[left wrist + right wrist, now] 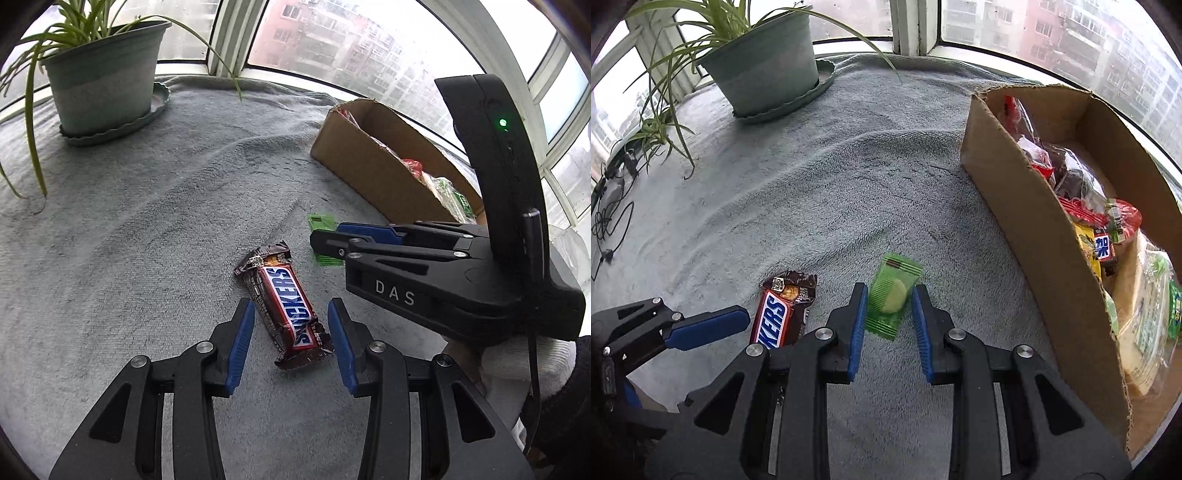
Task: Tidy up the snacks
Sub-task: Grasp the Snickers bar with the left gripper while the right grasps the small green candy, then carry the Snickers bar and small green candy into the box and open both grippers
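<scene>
While my left gripper hangs over the Snickers bar, its blue pads stand apart on either side of the wrapper, touching nothing. To the right, my right gripper sits narrow around the green wrapped sweet, which lies flat on the grey towel; I cannot tell whether its pads touch it. Farther right, the cardboard box already holds several snack packets. Far left stands a potted plant.

A grey fleece blanket carries a potted plant, cardboard box, Snickers bar and green candy.
</scene>
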